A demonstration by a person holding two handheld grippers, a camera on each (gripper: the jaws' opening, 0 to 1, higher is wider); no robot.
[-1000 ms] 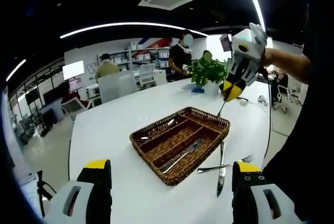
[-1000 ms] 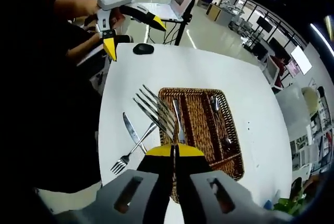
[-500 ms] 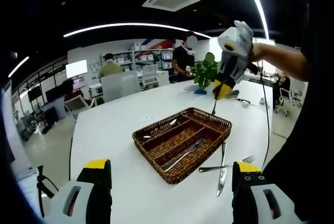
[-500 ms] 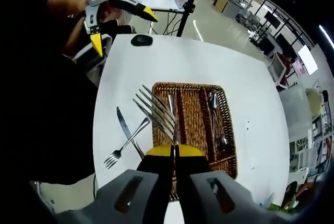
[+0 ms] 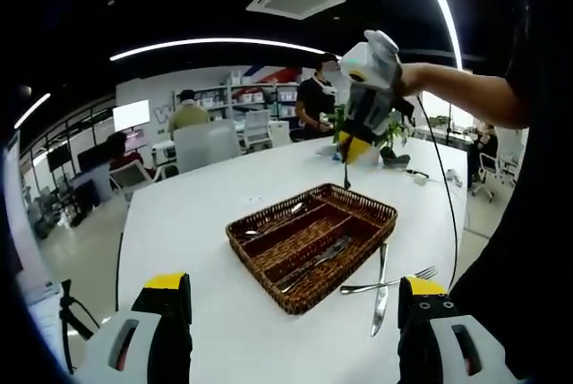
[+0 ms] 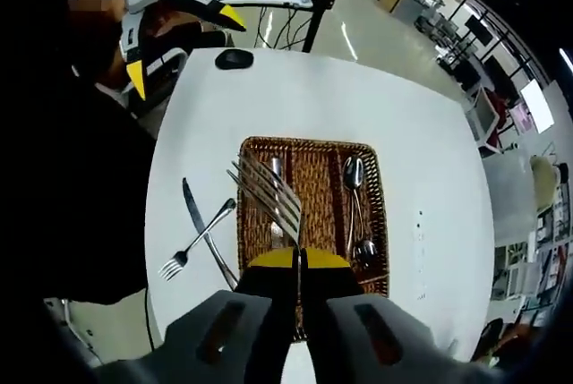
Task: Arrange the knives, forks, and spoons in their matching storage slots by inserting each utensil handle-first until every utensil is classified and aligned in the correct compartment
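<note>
A brown wicker tray (image 5: 288, 297) with long slots lies on the white table. A knife (image 5: 315, 263) rests in its near slot and spoons (image 5: 269, 223) in its far slot. My right gripper (image 5: 354, 146) hangs above the tray's far end, shut on a fork (image 5: 346, 167) that points down. In the right gripper view the same fork (image 6: 266, 194) sticks out over the tray (image 6: 380, 223), between the knife (image 6: 274, 169) and the spoons (image 6: 354, 209). A loose knife (image 5: 380, 293) and fork (image 5: 387, 284) lie beside the tray. My left gripper (image 5: 294, 283) is open and holds nothing.
A black mouse (image 6: 235, 59) lies at the table's end by my left gripper (image 6: 179, 48). A potted plant (image 5: 391, 133) stands at the far side, with chairs, shelves and people behind it. The loose knife (image 6: 204, 234) and fork (image 6: 195, 241) lie near the table edge.
My right gripper has carried the fork leftward in the left gripper view, from beside the tray's far corner to above its far end. My left gripper has stayed open and still.
</note>
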